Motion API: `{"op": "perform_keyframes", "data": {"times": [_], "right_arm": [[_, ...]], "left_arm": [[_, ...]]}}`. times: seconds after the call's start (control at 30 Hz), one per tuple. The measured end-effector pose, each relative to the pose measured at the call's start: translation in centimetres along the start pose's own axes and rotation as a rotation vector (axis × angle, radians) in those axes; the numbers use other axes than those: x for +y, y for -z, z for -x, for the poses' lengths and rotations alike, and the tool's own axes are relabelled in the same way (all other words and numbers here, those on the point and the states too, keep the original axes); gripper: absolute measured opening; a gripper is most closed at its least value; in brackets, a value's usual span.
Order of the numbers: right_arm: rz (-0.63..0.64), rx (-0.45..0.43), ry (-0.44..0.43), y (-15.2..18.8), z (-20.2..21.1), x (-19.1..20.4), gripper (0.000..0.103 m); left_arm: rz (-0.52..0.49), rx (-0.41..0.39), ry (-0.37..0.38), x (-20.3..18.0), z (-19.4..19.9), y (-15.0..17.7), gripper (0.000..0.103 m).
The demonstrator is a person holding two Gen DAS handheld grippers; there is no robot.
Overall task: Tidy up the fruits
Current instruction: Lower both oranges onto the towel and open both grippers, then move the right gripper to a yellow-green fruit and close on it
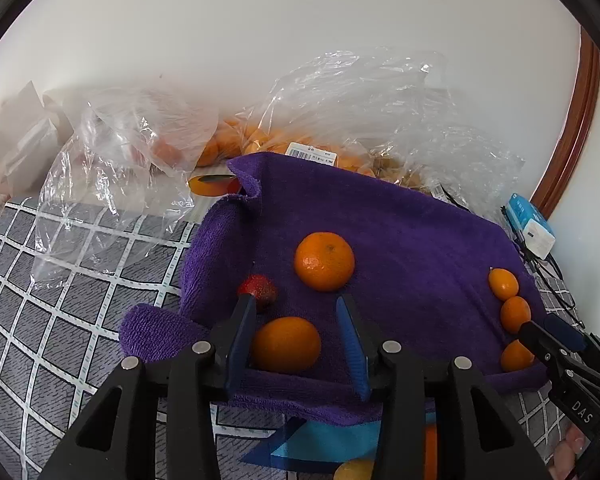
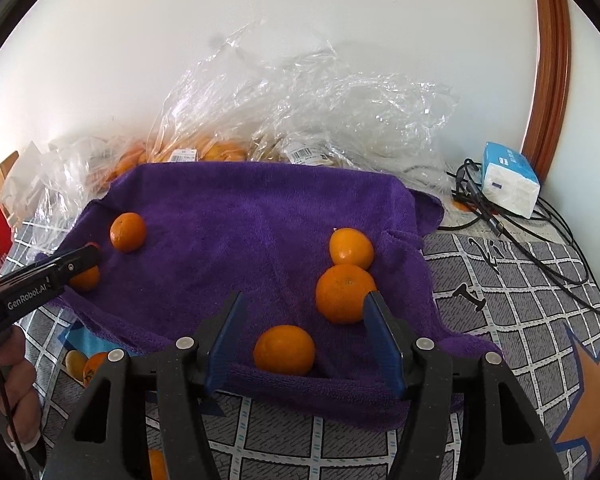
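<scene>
A grey checked tablecloth (image 2: 512, 304) covers the surface; on it lies a purple towel (image 2: 240, 216), its 9 o'clock edge bunched into folds in the left wrist view. Beyond the towel, at 12 o'clock, clear plastic bags (image 2: 300, 112) hold orange fruit and bear barcode labels. At 2 o'clock from the towel in the right wrist view, a blue-and-white tissue pack (image 2: 510, 184) rests on a tangle of black cables (image 2: 540, 240).

The left gripper (image 1: 298, 340) stands with jaws partly apart; one mandarin (image 1: 286, 345) lies between them against the left pad, clear of the right pad. A larger mandarin (image 1: 324, 261) sits at 12 o'clock from the fingertips, and a strawberry (image 1: 258, 288) touches the left fingertip.

The right gripper (image 2: 306, 336) has jaws moderately wide; a mandarin (image 2: 284, 349) lies loose between them, touching neither pad. Two further mandarins (image 2: 345, 292) stand in a row towards 1 o'clock, the nearer one just beside the right fingertip. A hand (image 2: 16, 384) shows at 8 o'clock.
</scene>
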State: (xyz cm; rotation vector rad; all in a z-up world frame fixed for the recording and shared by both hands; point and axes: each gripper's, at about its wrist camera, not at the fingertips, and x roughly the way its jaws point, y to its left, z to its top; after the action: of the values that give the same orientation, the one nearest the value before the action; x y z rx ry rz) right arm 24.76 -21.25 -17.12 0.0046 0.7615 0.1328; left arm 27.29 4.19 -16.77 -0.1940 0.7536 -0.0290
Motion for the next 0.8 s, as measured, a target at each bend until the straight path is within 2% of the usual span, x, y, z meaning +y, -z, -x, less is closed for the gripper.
{"op": "perform_keyframes", "data": {"times": [0.3, 0.4, 0.5, 0.6, 0.73, 0.8], "right_arm": [[-0.03, -0.032, 0.006, -0.3, 0.9, -0.4, 0.06], [-0.057, -0.037, 0.0, -0.5, 1.1, -0.8, 0.06], [-0.083, -0.038, 0.037, -0.9, 1.3, -1.1, 0.06], [-0.065, -0.059, 0.072, -1.3, 2.7, -0.9, 0.06], [-0.043, -0.106, 0.059, -1.0, 5.8, -0.5, 0.06], [-0.039, -0.104, 0.056, -0.8, 6.9, -0.2, 0.06]], "left_arm": [[0.045, -0.043, 0.012, 0.9, 1.4, -0.5, 0.05], [0.073, -0.019, 0.029, 1.1, 1.3, -0.6, 0.05], [0.07, -0.035, 0.022, 0.9, 1.8, -0.8, 0.05], [0.062, -0.082, -0.001, 0.6, 3.2, -1.0, 0.05], [0.054, -0.125, 0.01, 0.2, 5.3, -1.8, 0.05], [0.042, -0.134, -0.024, -0.1, 6.5, -2.0, 0.051]]}}
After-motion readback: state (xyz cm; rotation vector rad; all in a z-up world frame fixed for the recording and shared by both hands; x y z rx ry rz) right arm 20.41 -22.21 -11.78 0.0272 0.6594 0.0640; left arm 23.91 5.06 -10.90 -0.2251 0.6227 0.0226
